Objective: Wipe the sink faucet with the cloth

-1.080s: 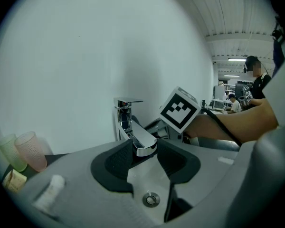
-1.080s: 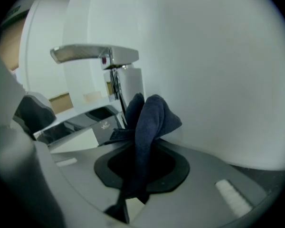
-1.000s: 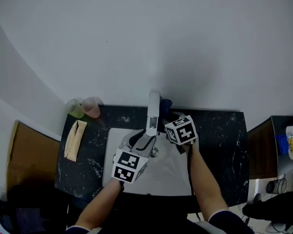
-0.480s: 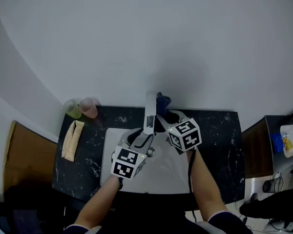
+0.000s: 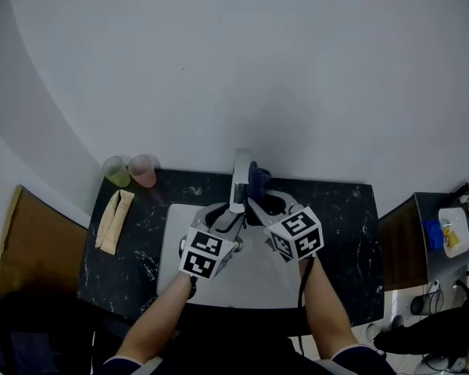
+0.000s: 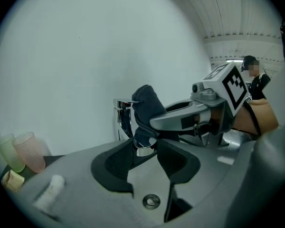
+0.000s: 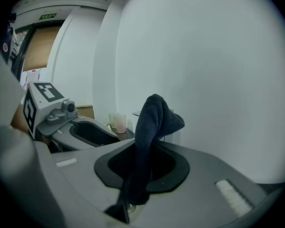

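The cloth (image 7: 151, 127) looks soft, light and limp. I judge that it drapes over whatever it meets, so it is best held by a thick bunched fold, deep in the jaws. The right gripper (image 5: 259, 206) pinches it so, at the top of the faucet (image 5: 240, 170), at 12 o'clock of the sink (image 5: 172, 248). The left gripper (image 6: 145, 145), its jaws wide, clamps the smooth, probably slippery spout end.

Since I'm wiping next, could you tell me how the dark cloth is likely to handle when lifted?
Probably floppy: the cloth bends over at its top and hangs slack through the right gripper. Likely light and soft; its thick nap should cling to the faucet rather than slide.
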### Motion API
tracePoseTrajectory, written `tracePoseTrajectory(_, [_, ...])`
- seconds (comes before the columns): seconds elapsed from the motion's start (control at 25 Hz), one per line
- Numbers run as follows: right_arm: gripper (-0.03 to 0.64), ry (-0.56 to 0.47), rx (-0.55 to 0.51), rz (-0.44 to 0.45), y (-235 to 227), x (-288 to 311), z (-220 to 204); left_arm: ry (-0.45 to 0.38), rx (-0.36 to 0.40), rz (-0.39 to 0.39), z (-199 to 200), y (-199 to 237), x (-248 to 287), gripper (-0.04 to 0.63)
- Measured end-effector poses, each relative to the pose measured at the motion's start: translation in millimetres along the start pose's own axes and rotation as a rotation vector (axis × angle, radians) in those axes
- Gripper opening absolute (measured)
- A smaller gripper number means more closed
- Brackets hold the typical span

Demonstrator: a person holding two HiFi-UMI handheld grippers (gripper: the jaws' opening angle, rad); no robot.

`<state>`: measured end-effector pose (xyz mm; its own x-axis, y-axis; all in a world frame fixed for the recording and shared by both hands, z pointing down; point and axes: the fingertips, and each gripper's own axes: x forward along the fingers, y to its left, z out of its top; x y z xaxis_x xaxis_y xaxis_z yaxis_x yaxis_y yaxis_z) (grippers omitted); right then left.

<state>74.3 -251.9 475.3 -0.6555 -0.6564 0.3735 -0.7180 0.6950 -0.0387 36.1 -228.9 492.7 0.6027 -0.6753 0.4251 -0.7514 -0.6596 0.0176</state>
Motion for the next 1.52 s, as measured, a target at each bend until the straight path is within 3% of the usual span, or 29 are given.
tracePoseTrajectory(0.16, [0.063,-0.005,-0.031,0.030,19,-15,4,0.002,0.004,-0.001,-2,1,-1,0.163])
tracePoseTrajectory(0.44, [0.063,0.028,-0.172,0.084,52,-34,10,0.018,-0.010,-0.016,-14,-3,-7,0.144])
tracePoseTrajectory(0.64, [0.063,0.082,-0.276,0.138,68,-33,17,0.020,-0.017,-0.024,-18,-6,-14,0.140])
tracePoseTrajectory(0.84, [0.063,0.161,-0.301,0.199,73,-15,14,0.025,-0.024,-0.014,-22,-2,-20,0.137])
tracePoseTrajectory(1.08, [0.063,0.256,-0.255,0.156,42,4,5,0.009,-0.019,-0.009,-15,3,-22,0.137])
tracePoseTrajectory(1.52, [0.064,0.220,-0.236,0.081,5,26,10,-0.007,0.032,-0.012,-3,-1,-6,0.137])
